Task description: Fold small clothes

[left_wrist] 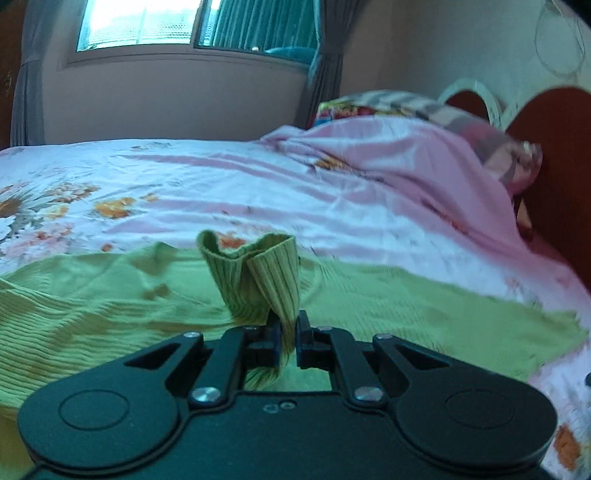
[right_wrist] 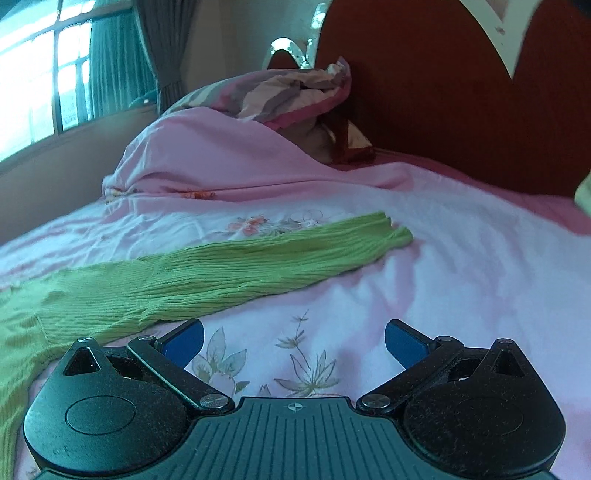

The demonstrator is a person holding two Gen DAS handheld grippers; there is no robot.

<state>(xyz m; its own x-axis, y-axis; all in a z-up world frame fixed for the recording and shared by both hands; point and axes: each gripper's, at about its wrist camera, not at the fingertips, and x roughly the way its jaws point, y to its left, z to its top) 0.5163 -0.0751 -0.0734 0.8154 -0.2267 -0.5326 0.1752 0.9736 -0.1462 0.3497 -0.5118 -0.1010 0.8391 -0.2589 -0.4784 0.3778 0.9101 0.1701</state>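
Observation:
A light green ribbed knit garment [left_wrist: 110,295] lies spread on the floral bedspread [left_wrist: 184,192]. My left gripper [left_wrist: 288,332] is shut on the garment's ribbed cuff [left_wrist: 258,273], which stands up between the jaws above the cloth. In the right wrist view one long green sleeve [right_wrist: 240,266] stretches flat across the bed toward the headboard. My right gripper [right_wrist: 294,341] is open and empty, low over the bedspread [right_wrist: 443,258], just right of the garment's body.
A pink blanket [left_wrist: 388,155] and a striped pillow [right_wrist: 295,92] are heaped at the head of the bed. The red-brown headboard [right_wrist: 443,92] stands behind them. A window [left_wrist: 147,22] with curtains is on the far wall.

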